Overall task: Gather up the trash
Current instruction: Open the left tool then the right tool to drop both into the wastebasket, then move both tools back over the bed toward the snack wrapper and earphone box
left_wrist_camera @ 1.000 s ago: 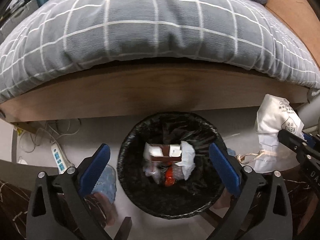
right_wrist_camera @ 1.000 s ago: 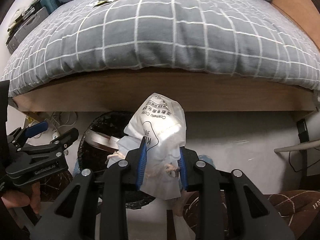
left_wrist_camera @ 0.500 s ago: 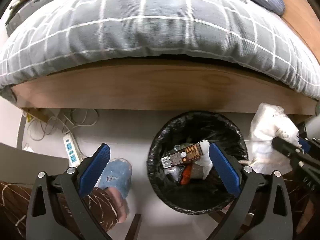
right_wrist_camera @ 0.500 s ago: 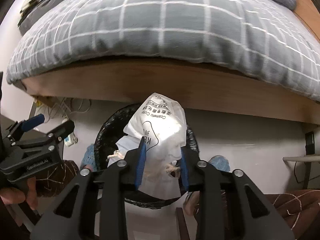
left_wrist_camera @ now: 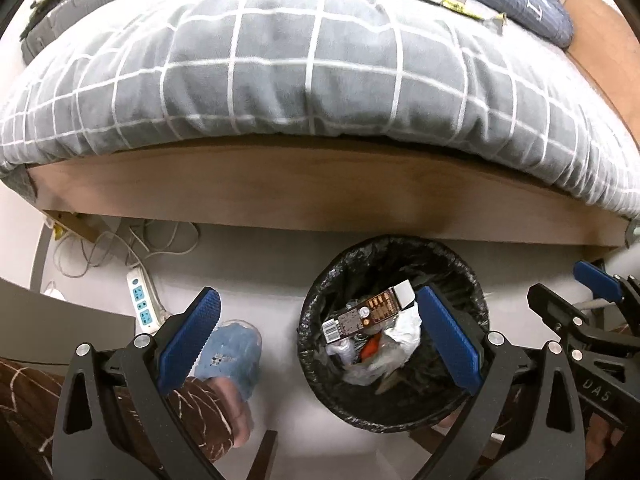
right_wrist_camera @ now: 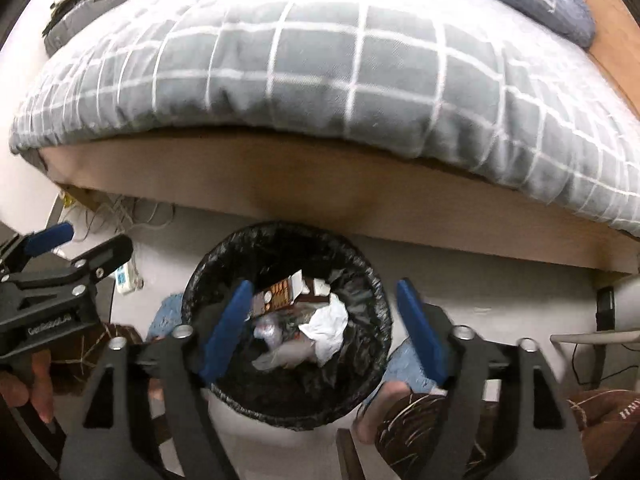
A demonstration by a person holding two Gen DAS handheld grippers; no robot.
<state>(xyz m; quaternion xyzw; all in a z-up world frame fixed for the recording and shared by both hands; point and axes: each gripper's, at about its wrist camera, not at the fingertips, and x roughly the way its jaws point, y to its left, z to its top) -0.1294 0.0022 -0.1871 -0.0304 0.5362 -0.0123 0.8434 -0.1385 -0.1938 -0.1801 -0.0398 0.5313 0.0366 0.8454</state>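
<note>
Both black, blue-padded grippers are pointed steeply downward: the left gripper (left_wrist_camera: 318, 332) is held wide, the right gripper (right_wrist_camera: 326, 322) is being opened, nothing gripped.

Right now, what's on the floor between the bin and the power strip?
In the left wrist view, a foot in a blue slipper lies between the bin and the power strip; the rest is bare grey floor.

Both wrist cameras looked steeply down along their fingers from above the floor beside the bed (left_wrist_camera: 320, 80). The left view sat left of the bin (left_wrist_camera: 394, 332); the right view hung nearly over it (right_wrist_camera: 286, 320). Both shared bin, bed frame and quilt.
</note>
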